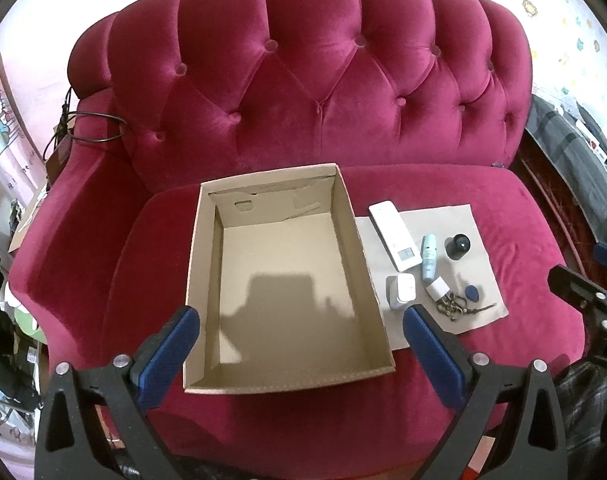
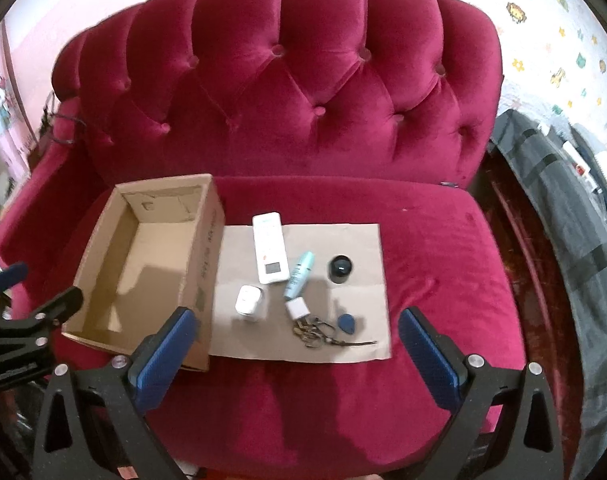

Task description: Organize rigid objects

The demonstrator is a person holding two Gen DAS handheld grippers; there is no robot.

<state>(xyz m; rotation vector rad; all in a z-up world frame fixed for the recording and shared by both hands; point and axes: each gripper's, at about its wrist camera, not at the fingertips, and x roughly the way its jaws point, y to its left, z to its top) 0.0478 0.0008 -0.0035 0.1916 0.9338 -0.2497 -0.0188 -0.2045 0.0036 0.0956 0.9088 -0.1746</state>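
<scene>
A crimson tufted sofa (image 2: 303,380) carries everything. An open cardboard box (image 2: 103,256) sits left. Just beside it, right, lies a flat cardboard sheet (image 2: 359,248).

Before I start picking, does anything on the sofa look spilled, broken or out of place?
Nothing spilled or broken shows. The box is empty, its far inner wall a bit torn. The remote, tube, black cap, white case, adapter and keys lie loose on the paper.

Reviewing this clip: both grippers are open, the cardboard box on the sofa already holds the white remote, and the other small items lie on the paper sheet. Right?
Not quite. The cardboard box holds nothing; the left wrist view shows its bare floor. The white remote lies on the paper sheet with the other items. Both grippers, left and right, are open.
</scene>
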